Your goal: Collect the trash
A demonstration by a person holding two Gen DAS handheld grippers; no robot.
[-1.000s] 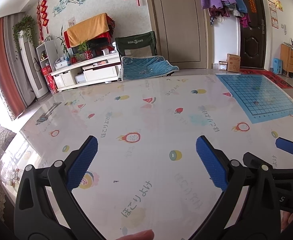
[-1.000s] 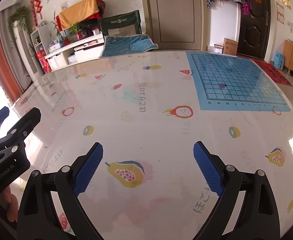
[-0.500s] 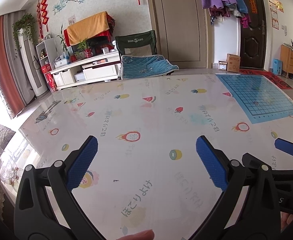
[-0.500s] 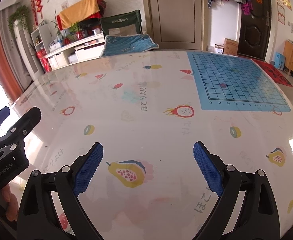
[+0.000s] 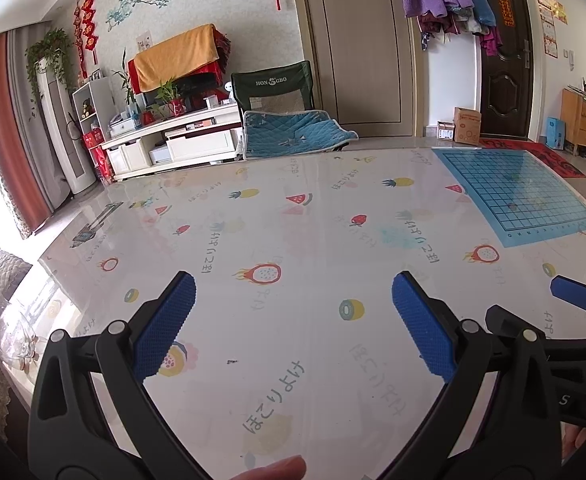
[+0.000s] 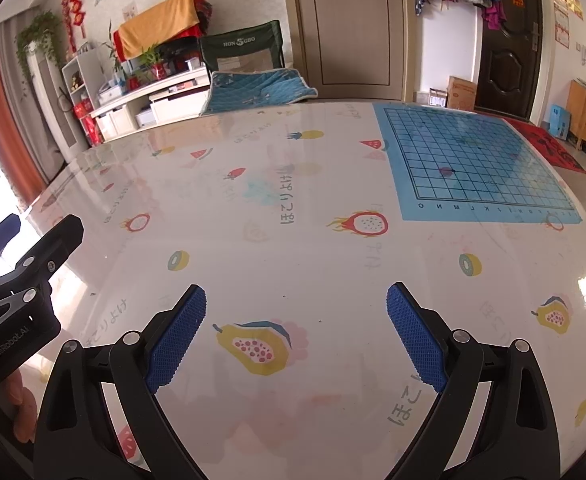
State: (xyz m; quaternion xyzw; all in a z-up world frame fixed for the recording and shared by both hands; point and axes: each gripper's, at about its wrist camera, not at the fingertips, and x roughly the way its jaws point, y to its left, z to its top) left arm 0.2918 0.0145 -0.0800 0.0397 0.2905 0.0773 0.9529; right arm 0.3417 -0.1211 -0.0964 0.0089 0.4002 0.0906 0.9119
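My left gripper (image 5: 293,320) is open and empty, held low over the near part of a table (image 5: 313,240) covered with a glossy fruit-print cloth. My right gripper (image 6: 296,328) is also open and empty over the same table (image 6: 293,200), to the right of the left one. The right gripper's blue tip shows at the right edge of the left wrist view (image 5: 573,292). The left gripper's black body shows at the left edge of the right wrist view (image 6: 25,280). I see no trash in either view. A tiny dark speck (image 5: 232,361) lies on the cloth.
A blue grid board (image 6: 473,164) lies flat at the table's far right. A green folding chair with a blue quilted cushion (image 5: 293,136) stands behind the far edge. A white TV cabinet (image 5: 173,148) is at the back left, a dark door (image 5: 505,68) at the back right.
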